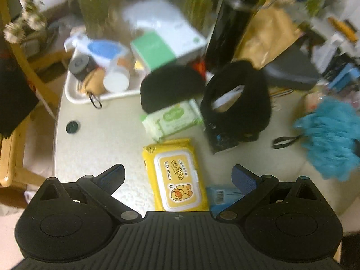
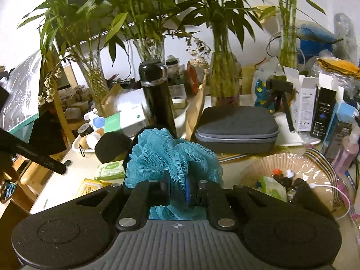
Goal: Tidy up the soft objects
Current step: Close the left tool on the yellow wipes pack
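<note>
A: Right tool (image 2: 177, 187) clamped on the blue mesh sponge (image 2: 171, 157), held up off the counter (image 2: 60, 180). Why so high?

B: Prob. to clear the clutter below; the mesh squashes easily, so a tight pinch deep in the folds keeps it from slipping. In the left view the sponge (image 1: 330, 139) hangs at far right, its black loop (image 1: 284, 141) trailing over the counter (image 1: 101, 135).

A: Left tool (image 1: 178, 175)?

B: Fingers wide apart, nothing btwn them, pointing down over the yellow wipes pack (image 1: 175, 175). Looks like the next pickup, but that's a guess.

A: What's around?

B: Green wipes pack (image 1: 173, 119) just beyond the yellow one, black pouch (image 1: 171, 87) touching it, black fuzzy bag (image 1: 236, 105) to the right. White tray (image 1: 74, 94) w/ jars at left.

A: Obstacles?

B: Black flask (image 2: 157, 99), grey case (image 2: 236, 130) and plant vases (image 2: 222, 74) crowd the back; a paper-lined basket (image 2: 292, 173) sits at right, poss. the drop spot.
</note>
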